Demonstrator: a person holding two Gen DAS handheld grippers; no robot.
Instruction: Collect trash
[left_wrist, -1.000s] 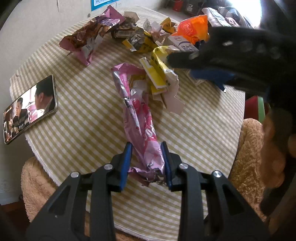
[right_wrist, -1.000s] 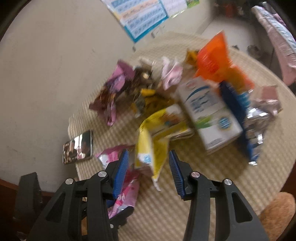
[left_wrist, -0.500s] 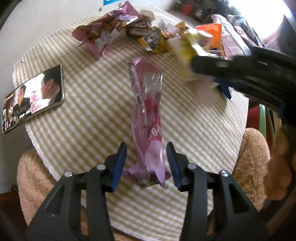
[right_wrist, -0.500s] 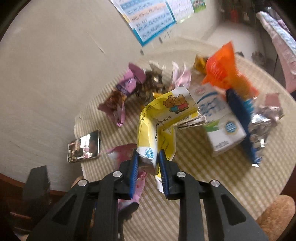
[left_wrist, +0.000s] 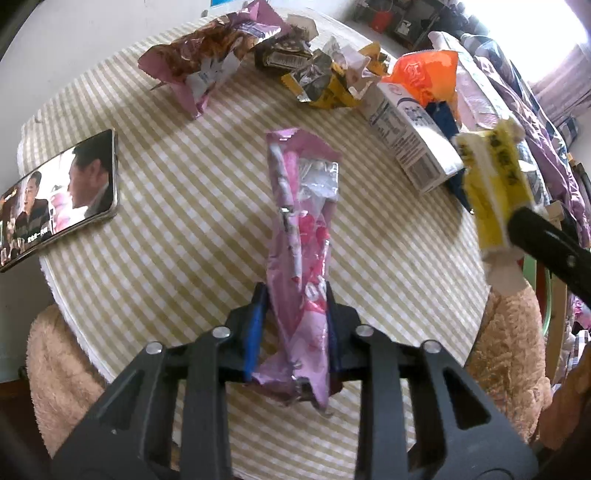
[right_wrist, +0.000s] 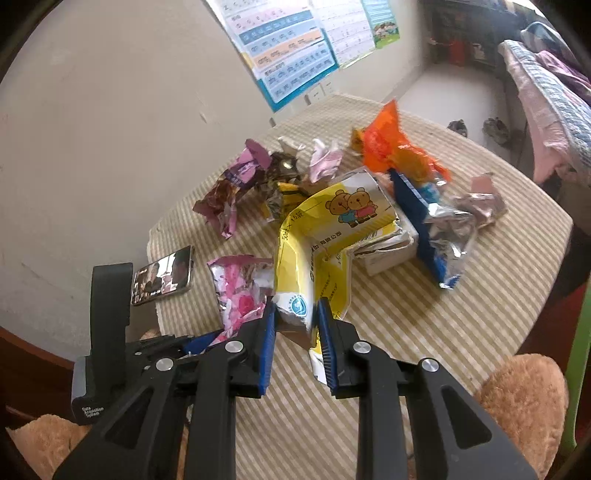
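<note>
A long pink foil wrapper (left_wrist: 303, 206) lies across the checked round table (left_wrist: 177, 206), and my left gripper (left_wrist: 293, 291) is shut on its near end. The same wrapper (right_wrist: 240, 288) shows in the right wrist view, beside the left gripper's black body. My right gripper (right_wrist: 295, 314) is shut on the lower end of a bent yellow packet (right_wrist: 332, 221) printed with two bears, held up off the table. In the left wrist view that packet (left_wrist: 495, 192) hangs at the right, past the table edge.
A phone (left_wrist: 59, 199) playing video lies at the table's left edge. Across the far side sit a purple-brown wrapper (left_wrist: 199, 66), crumpled yellow wrappers (left_wrist: 325, 85), a white carton (left_wrist: 410, 140), an orange bag (left_wrist: 424, 74) and a blue foil bag (right_wrist: 432, 229). Brown plush seats (left_wrist: 55, 354) flank the table.
My right gripper closed on the yellow packet, lifted it off the pink wrapper and carried it right. My left gripper loosened, then closed again on the pink wrapper.
</note>
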